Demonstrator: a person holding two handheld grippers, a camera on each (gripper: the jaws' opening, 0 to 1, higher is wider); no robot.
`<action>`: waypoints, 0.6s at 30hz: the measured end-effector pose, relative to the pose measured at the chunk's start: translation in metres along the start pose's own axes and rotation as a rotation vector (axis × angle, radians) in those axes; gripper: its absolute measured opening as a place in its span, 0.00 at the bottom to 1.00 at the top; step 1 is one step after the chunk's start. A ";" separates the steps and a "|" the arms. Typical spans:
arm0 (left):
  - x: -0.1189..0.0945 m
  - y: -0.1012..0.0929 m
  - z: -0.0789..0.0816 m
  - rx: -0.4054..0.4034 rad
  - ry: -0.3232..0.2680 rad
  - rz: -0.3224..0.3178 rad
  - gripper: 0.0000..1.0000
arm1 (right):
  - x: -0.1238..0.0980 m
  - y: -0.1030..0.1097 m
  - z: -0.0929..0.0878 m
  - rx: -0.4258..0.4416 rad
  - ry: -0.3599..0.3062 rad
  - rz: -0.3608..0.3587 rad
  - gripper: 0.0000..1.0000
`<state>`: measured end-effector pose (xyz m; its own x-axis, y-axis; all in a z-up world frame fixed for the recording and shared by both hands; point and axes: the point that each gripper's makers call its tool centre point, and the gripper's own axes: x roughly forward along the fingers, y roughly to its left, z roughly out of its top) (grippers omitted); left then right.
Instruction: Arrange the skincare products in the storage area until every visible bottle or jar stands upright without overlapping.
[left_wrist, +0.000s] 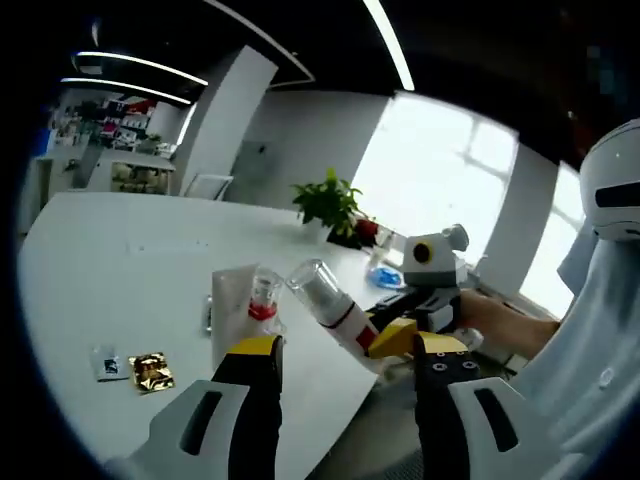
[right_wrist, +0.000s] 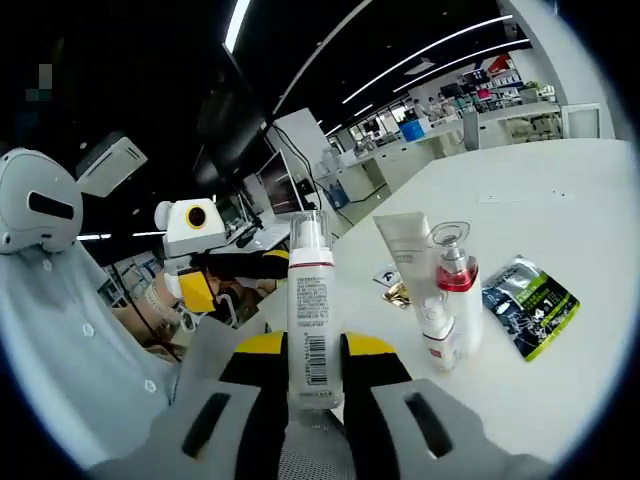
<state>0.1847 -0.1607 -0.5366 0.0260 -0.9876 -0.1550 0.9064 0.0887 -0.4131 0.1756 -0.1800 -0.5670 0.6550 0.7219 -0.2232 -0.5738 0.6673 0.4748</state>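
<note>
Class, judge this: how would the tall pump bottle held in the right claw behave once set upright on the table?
The pump bottle looks tall and narrow, so it probably tips easily. Its round, smooth body would likely roll if it fell, and may slip in the right claw.

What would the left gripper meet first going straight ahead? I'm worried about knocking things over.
Probably the small red-banded bottle just beyond the left gripper, beside the pale tube; depth is unclear.

I am counting one white pump bottle (right_wrist: 310, 320), one upright tube (right_wrist: 405, 245), two small red-banded bottles (right_wrist: 455, 290), one dark green sachet (right_wrist: 527, 303), one gold sachet (left_wrist: 151, 372), one potted plant (left_wrist: 330, 203), two grippers (right_wrist: 308, 365).
</note>
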 end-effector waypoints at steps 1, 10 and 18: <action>0.001 -0.001 0.001 -0.011 -0.008 -0.007 0.48 | 0.002 0.004 0.002 0.003 -0.009 0.017 0.19; 0.002 -0.009 0.020 -0.072 -0.117 -0.055 0.39 | 0.016 0.033 0.011 0.005 -0.061 0.148 0.19; 0.001 -0.012 0.028 -0.106 -0.165 -0.081 0.29 | 0.019 0.048 0.018 0.050 -0.105 0.233 0.19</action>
<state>0.1851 -0.1662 -0.5067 0.0312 -0.9991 0.0286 0.8591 0.0122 -0.5117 0.1691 -0.1377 -0.5336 0.5567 0.8306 -0.0143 -0.6918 0.4731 0.5456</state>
